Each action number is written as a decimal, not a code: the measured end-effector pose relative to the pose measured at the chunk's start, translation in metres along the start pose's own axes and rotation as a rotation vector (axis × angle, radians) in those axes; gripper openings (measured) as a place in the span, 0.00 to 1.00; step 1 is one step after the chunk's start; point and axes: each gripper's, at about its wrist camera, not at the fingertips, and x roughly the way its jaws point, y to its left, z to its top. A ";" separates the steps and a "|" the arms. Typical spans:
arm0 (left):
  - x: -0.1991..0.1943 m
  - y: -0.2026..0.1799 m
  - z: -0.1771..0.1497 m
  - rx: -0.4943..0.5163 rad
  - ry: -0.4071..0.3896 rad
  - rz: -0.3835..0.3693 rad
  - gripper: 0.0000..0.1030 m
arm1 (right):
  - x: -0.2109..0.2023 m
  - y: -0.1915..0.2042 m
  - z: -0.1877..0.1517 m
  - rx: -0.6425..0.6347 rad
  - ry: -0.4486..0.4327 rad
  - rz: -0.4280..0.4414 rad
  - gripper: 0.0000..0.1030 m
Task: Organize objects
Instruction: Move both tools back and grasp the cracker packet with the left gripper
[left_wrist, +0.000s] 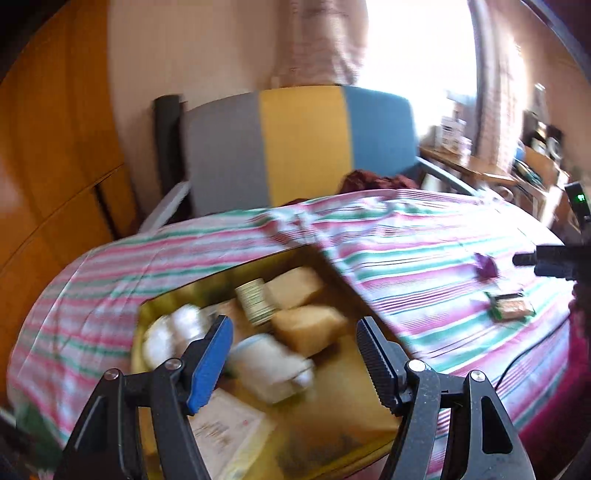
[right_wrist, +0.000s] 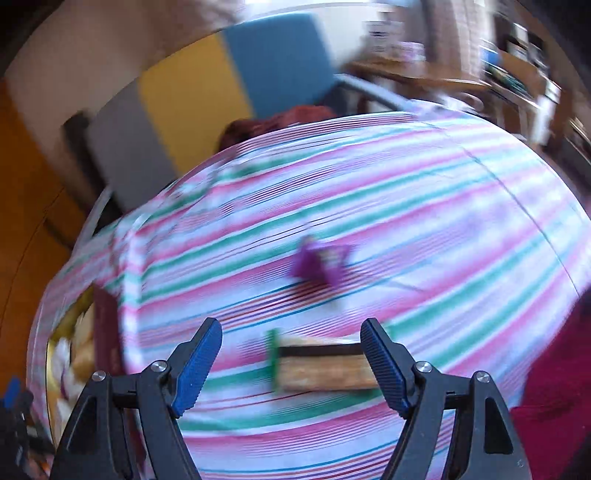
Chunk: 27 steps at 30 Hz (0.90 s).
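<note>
A gold tin box (left_wrist: 351, 402) lies on the striped bedsheet (left_wrist: 424, 240) and holds two tan blocks (left_wrist: 308, 326), a stack of coins (left_wrist: 255, 301), white bottles (left_wrist: 273, 363) and a paper card (left_wrist: 225, 432). My left gripper (left_wrist: 295, 354) is open and empty just above the box. A green-edged snack packet (right_wrist: 325, 367) lies on the sheet between the open fingers of my right gripper (right_wrist: 291, 354). A purple wrapper (right_wrist: 319, 264) lies beyond it. Packet (left_wrist: 511, 305) and wrapper (left_wrist: 485, 264) also show in the left wrist view. The box edge (right_wrist: 105, 332) shows at the far left of the right wrist view.
A grey, yellow and blue chair back (left_wrist: 295, 147) stands behind the bed. A dark red cloth (left_wrist: 376, 181) lies at its foot. A wooden wardrobe (left_wrist: 48, 147) is at the left, a cluttered desk (left_wrist: 480, 166) at the right. A dark red blanket (right_wrist: 554, 387) is at the right edge.
</note>
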 end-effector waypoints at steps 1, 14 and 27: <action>0.004 -0.011 0.005 0.028 -0.001 -0.025 0.68 | -0.001 -0.013 0.002 0.042 -0.014 -0.013 0.77; 0.069 -0.192 0.036 0.490 0.046 -0.391 0.68 | -0.008 -0.075 0.004 0.319 -0.104 0.071 0.77; 0.117 -0.301 0.023 0.865 0.121 -0.637 0.77 | 0.001 -0.097 0.000 0.442 -0.080 0.165 0.77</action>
